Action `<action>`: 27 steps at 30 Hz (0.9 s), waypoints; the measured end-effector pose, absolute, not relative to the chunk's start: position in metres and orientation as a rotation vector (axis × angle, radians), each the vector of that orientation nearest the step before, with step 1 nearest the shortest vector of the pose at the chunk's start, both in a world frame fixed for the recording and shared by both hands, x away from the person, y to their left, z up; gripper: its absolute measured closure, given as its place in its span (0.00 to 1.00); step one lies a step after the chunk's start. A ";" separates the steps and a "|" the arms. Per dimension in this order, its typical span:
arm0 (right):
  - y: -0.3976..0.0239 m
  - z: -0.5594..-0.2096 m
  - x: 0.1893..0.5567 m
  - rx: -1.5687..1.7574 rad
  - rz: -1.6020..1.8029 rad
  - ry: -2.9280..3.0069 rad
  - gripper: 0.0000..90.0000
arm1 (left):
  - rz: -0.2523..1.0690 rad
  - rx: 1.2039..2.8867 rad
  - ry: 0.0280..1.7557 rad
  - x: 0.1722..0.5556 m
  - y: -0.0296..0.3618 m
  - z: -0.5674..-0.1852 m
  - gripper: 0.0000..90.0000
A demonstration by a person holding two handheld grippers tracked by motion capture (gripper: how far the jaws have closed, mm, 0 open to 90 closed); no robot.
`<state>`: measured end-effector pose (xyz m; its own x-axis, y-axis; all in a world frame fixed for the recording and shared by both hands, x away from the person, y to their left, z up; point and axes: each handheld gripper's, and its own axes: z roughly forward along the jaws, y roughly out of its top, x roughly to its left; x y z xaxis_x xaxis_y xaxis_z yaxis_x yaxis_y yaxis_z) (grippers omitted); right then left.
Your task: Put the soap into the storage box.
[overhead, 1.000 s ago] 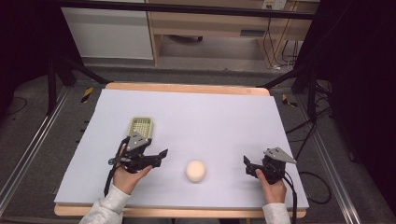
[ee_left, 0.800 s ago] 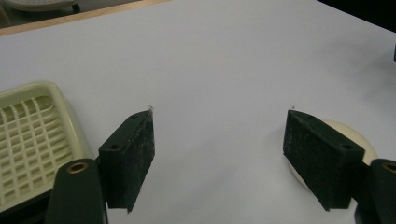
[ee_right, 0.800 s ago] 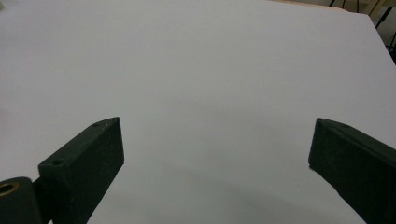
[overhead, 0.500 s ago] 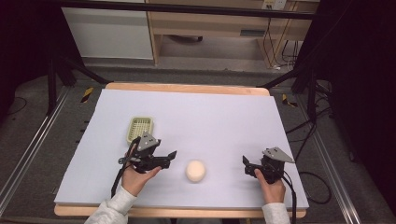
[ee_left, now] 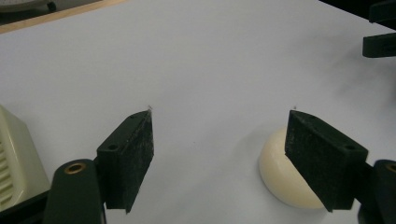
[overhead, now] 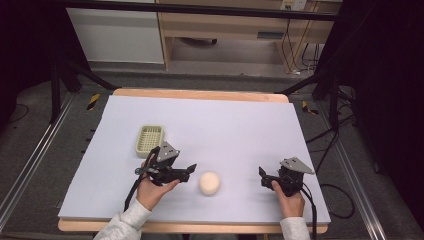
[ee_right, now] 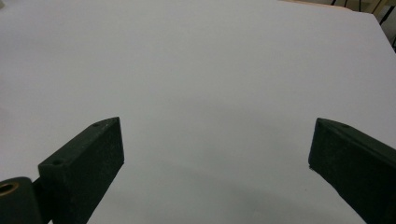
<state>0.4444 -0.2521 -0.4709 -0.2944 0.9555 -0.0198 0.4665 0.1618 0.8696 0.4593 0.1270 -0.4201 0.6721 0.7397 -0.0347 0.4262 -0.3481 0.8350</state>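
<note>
Near the front edge of the white tabletop (overhead: 240,125) a pale bun (overhead: 209,183) lies between the two hands, with the left gripper (overhead: 192,170) just beside it and pointing at it. Its jaws have just been opening and stand partly spread with nothing between them, which reads as readying a grasp. From the left gripper view the bun (ee_left: 289,179) sits off to one side, half hidden behind one jaw rather than centred in the gap, so the gripper would need to shift sideways. A cream basket (overhead: 150,140) waits behind the left hand, probably the bun's destination. The right gripper (overhead: 263,176) rests apart, jaws wide and empty over bare tabletop.
</note>
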 end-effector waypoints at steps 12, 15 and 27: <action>-0.252 -0.471 0.443 1.335 1.055 1.845 0.04 | 0.411 2.051 0.875 0.456 0.109 -0.427 0.25; -0.252 -0.471 0.443 1.336 1.058 1.846 0.04 | 0.397 2.063 0.861 0.454 0.104 -0.428 0.24; -0.250 -0.471 0.444 1.346 1.069 1.856 0.04 | 0.357 2.108 0.836 0.451 0.089 -0.435 0.22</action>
